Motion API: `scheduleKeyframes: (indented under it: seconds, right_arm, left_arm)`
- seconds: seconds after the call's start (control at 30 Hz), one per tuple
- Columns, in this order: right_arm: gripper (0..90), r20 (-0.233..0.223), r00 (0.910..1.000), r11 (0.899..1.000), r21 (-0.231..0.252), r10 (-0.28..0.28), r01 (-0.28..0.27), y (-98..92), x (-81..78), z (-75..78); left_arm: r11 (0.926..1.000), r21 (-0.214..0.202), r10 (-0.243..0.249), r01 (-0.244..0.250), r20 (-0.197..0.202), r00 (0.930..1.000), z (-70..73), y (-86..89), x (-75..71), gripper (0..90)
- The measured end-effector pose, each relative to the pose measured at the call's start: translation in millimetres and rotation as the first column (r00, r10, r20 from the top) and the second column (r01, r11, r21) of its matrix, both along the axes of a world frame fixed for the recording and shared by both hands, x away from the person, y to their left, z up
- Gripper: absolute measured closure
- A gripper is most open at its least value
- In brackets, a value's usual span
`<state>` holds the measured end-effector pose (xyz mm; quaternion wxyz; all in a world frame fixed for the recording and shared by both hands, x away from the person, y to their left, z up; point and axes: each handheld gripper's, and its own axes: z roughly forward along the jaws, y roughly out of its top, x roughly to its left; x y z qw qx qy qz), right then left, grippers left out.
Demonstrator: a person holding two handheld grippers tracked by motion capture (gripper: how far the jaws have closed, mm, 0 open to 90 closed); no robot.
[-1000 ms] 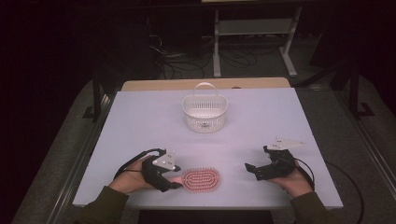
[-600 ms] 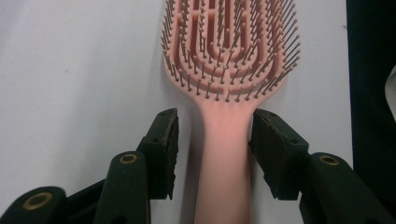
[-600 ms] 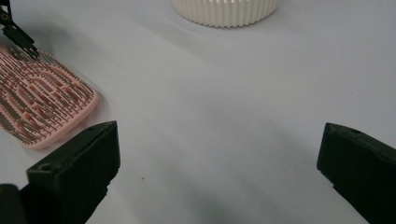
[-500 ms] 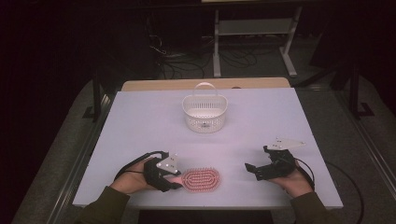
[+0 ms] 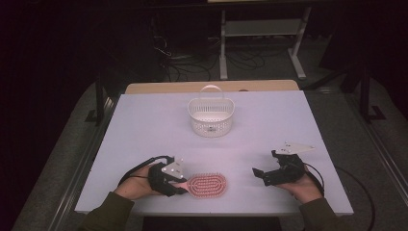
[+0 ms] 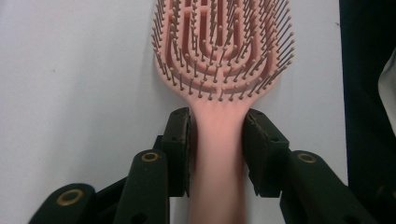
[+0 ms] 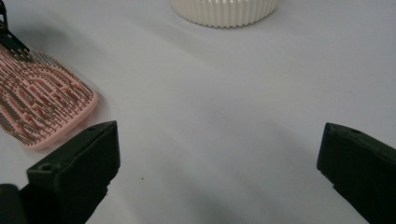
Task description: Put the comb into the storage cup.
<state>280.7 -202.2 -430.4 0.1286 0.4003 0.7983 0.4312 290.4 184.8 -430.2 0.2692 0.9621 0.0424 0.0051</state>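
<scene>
Left hand-held gripper (image 6: 217,140) has just been closing its jaws around the neck of the pink plastic paddle hairbrush (image 6: 219,70), its pads (image 6: 180,149) flanking the handle and apparently touching it. That brush lies bristles-up near the front edge of the white surface (image 5: 144,125). It looks light and stiff; the smooth handle may slip, so the narrow neck suits gripping. Right hand-held gripper (image 5: 269,174) rests wide open, holding nothing.

Left gripper view: pink brush (image 6: 224,60) head cut off by top edge, handle end blurred & running off bottom betw. the jaws. Right gripper view: white basket (image 7: 224,10) cut by top edge, just its base visible; brush cut at left edge. High view: basket contents too small to tell.
</scene>
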Motion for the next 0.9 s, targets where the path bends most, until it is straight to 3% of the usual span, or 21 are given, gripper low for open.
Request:
scheduleKeyframes:
  seconds: [0.3, 0.9]
  right_arm:
    - [0.0, -0.001, 1.0000, 1.000, 0.000, -0.001, 0.001, -0.7, 0.8, -0.5]
    - [0.0, -0.003, 1.0000, 1.000, 0.006, -0.009, 0.009, -1.0, 0.5, -0.1]
  left_arm:
    - [1.0000, 0.002, 0.004, -0.004, -0.010, 0.9999, 0.2, 0.0, 2.0, 70.0]
    - [0.9992, 0.010, 0.039, -0.038, -0.009, 0.9992, 1.7, -1.5, 0.1, 70.6]
